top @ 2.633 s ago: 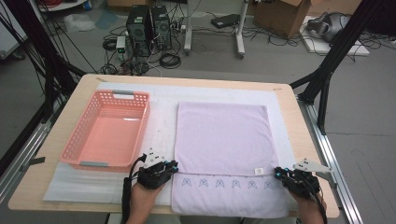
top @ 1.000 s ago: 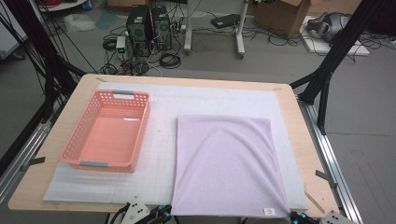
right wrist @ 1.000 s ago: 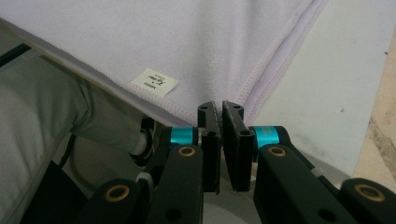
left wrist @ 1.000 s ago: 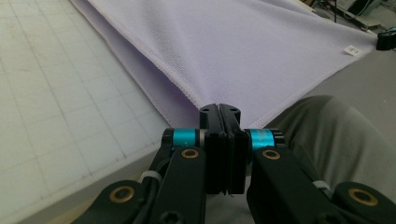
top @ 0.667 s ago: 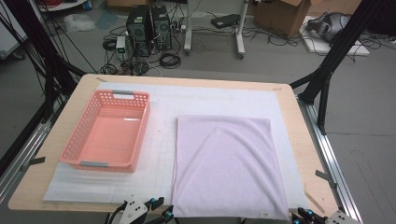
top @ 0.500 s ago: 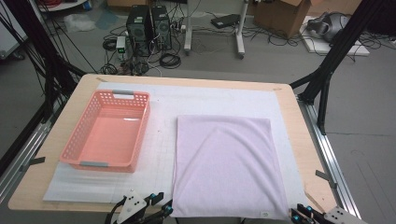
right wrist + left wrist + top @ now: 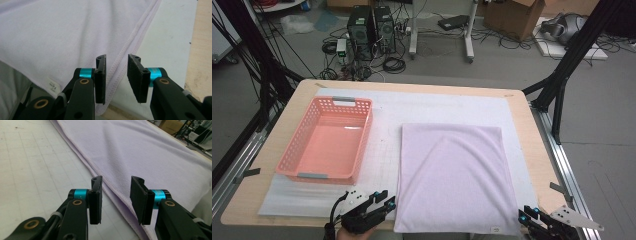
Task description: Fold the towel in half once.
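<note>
Left hand-held gripper and right hand-held gripper both spread, closing slightly, straddling folded lilac towel edges, unclamped.

Basket well left of towel

The towel is pale lilac with a small white label at its near edge. The basket is salmon pink with grey handles, on a white mat printed with a faint grid over the tan counter. Both claws are black with teal rings.
</note>
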